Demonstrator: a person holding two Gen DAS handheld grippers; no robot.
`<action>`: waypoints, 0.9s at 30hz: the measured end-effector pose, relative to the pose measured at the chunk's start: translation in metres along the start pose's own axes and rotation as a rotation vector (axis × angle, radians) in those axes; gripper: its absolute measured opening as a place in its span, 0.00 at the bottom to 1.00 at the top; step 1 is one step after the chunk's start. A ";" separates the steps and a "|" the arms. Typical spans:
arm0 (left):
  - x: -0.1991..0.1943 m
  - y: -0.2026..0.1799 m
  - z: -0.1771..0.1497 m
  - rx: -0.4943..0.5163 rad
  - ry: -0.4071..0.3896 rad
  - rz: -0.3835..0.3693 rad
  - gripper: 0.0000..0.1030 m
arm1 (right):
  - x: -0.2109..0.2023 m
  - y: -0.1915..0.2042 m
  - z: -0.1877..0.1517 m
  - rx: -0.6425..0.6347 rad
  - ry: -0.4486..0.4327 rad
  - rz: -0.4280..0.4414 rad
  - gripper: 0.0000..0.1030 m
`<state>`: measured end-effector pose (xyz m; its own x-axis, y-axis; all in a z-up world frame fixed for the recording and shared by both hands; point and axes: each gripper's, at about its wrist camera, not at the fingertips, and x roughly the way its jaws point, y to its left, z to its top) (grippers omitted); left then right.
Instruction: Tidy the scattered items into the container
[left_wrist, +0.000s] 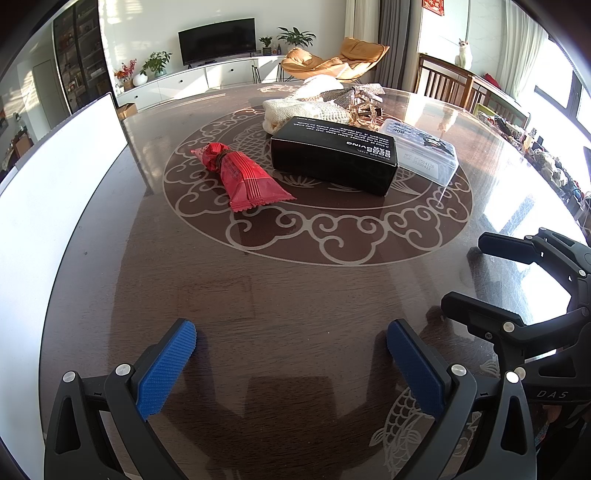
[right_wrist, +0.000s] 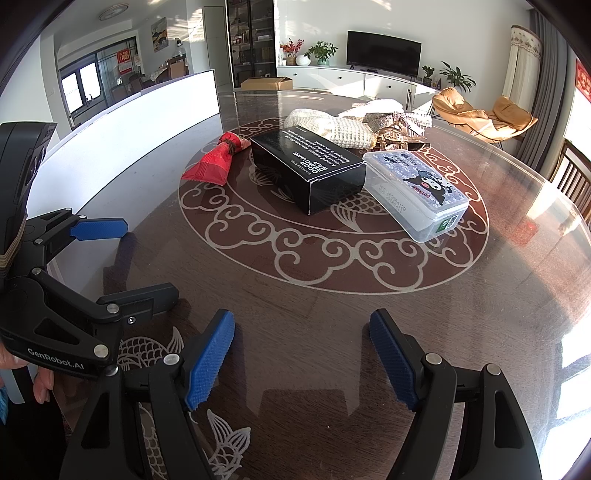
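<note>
- The round dark table (left_wrist: 295, 295), glass-topped with a pale cloud-and-fish pattern, filled most of what I saw from both wrists.
- The white container (left_wrist: 55, 192) stood at the table's left edge; I could see only its outer wall, not its inside, and it stood well apart from the scattered items.
- My left gripper (left_wrist: 291, 339) hung over the bare near part of the table, jaws spread wide with nothing between the blue pads.
- My right gripper (right_wrist: 303, 325) sat just beside it, likewise released and empty, tilted down toward the tabletop.
- In the right wrist view I saw part of a hand (right_wrist: 40, 384) at the lower left, under the left gripper's body.
- The black box (left_wrist: 334, 158) lay flat near the middle of the pattern, its white print facing up.
- The clear plastic case (right_wrist: 415, 192) with a cartoon sticker lay just right of the black box, touching or nearly touching it.
- A cream knitted cloth (left_wrist: 295, 110) lay bunched behind the box, with a silvery mesh piece (left_wrist: 354, 92) and a small tangle I could not identify beside it.
- The red snack packet (left_wrist: 240, 173) lay left of the box, near it but apart.
</note>
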<state>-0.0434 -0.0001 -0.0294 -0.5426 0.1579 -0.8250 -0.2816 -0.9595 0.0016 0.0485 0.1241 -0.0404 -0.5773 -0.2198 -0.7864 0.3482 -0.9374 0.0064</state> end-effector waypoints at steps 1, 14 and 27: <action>0.000 0.000 0.000 0.008 0.003 -0.006 1.00 | 0.000 0.000 0.000 0.000 0.000 0.000 0.75; -0.003 0.047 0.000 -0.069 0.051 0.042 1.00 | 0.001 0.000 0.000 -0.001 0.000 -0.003 0.75; -0.005 0.052 -0.004 -0.101 0.042 0.066 1.00 | 0.004 0.012 0.062 -0.112 -0.044 0.021 0.75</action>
<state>-0.0524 -0.0522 -0.0276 -0.5230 0.0859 -0.8480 -0.1638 -0.9865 0.0011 0.0043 0.0957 -0.0045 -0.6003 -0.2531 -0.7587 0.4394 -0.8970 -0.0485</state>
